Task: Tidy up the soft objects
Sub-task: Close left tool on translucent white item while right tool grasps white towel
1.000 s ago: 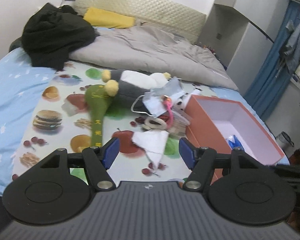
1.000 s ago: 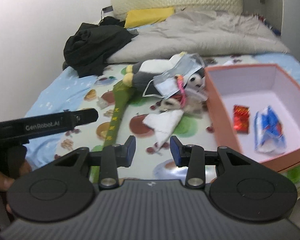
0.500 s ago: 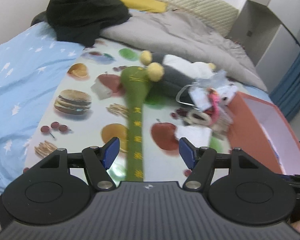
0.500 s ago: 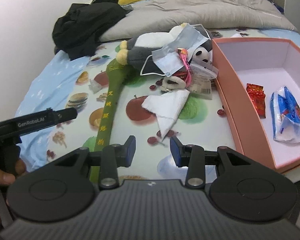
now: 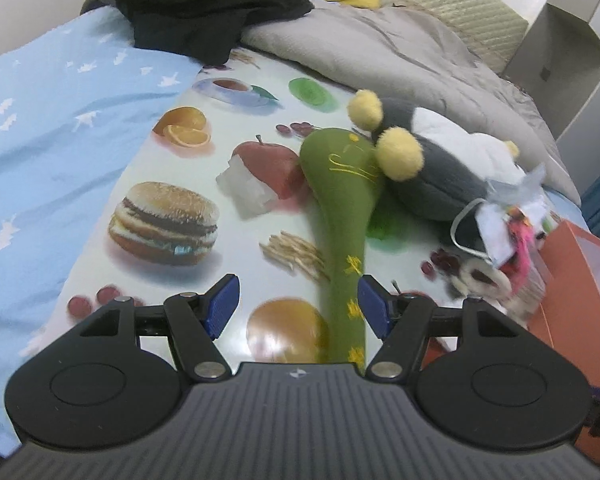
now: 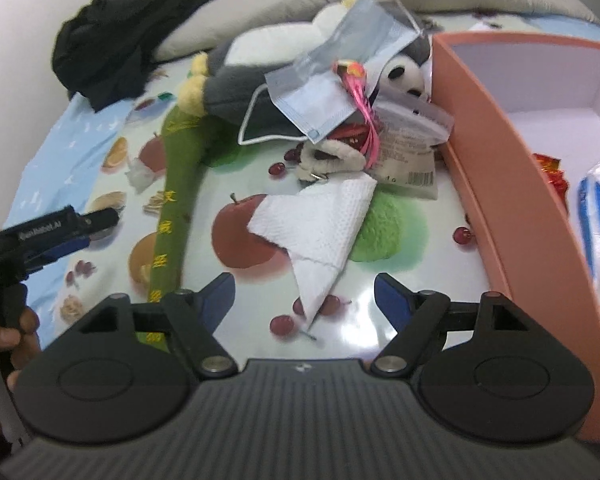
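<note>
A long green plush (image 5: 342,216) (image 6: 172,208) lies on the fruit-print sheet (image 5: 172,272). My left gripper (image 5: 296,306) hangs open above its narrow end, which shows between the fingers without touching the pads. A grey and white plush penguin (image 5: 440,168) (image 6: 256,64) lies behind it under a blue face mask (image 6: 332,80). A white tissue (image 6: 320,232) lies flat with its lower tip between the fingers of my right gripper (image 6: 304,300), whose jaws are opening; nothing is gripped. The left gripper (image 6: 60,228) shows at the left of the right wrist view.
An orange box (image 6: 484,152) (image 5: 572,280) with snack packets inside stands on the right. A pile holds a panda toy (image 6: 404,76), a clear packet (image 6: 412,144) and a pink ribbon (image 6: 360,104). Black clothes (image 5: 204,4) and a grey duvet (image 5: 400,56) lie behind. A crumpled white wad (image 5: 248,192) rests by the green plush.
Both grippers came down and closer to the bed. The left one swung left over the green plush. The right gripper's jaws widened over the tissue.
</note>
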Available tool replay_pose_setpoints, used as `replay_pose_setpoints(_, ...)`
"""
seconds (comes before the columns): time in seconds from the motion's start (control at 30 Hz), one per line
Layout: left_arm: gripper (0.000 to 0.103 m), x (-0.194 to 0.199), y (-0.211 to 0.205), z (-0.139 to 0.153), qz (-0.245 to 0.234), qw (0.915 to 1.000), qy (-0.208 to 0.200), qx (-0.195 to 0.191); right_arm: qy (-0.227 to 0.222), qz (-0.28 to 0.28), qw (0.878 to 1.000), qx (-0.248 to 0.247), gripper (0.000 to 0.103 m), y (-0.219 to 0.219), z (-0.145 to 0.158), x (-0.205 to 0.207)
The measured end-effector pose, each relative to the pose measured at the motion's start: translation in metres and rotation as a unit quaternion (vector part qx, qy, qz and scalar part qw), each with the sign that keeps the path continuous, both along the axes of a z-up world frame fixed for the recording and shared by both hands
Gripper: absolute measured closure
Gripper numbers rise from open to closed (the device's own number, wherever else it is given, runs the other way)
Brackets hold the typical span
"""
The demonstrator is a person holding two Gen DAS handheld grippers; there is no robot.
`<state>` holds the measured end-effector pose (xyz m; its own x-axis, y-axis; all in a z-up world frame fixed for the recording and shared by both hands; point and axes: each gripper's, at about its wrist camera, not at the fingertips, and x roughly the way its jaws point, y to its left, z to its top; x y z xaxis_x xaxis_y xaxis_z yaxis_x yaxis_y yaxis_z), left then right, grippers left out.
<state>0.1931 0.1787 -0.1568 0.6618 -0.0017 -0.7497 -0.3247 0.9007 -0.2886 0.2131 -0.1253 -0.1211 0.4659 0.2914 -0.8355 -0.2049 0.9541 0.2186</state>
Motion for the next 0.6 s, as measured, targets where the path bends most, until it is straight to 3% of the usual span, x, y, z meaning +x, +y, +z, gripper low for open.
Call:
replay_pose_setpoints(0.37, 0.033, 0.069, 0.031, -0.027, 0.040, 0.9992, -0.008, 0.002, 0.027, 0.016, 0.999, -0.026, 0.025, 0.021, -0.043, 0.054)
replay_pose_setpoints(0.6, 0.036, 0.097, 0.041, -0.045, 0.066, 0.9978, 0.001, 0.002, 0.022, 0.008, 0.999, -0.034, 0.035, 0.023, -0.056, 0.072)
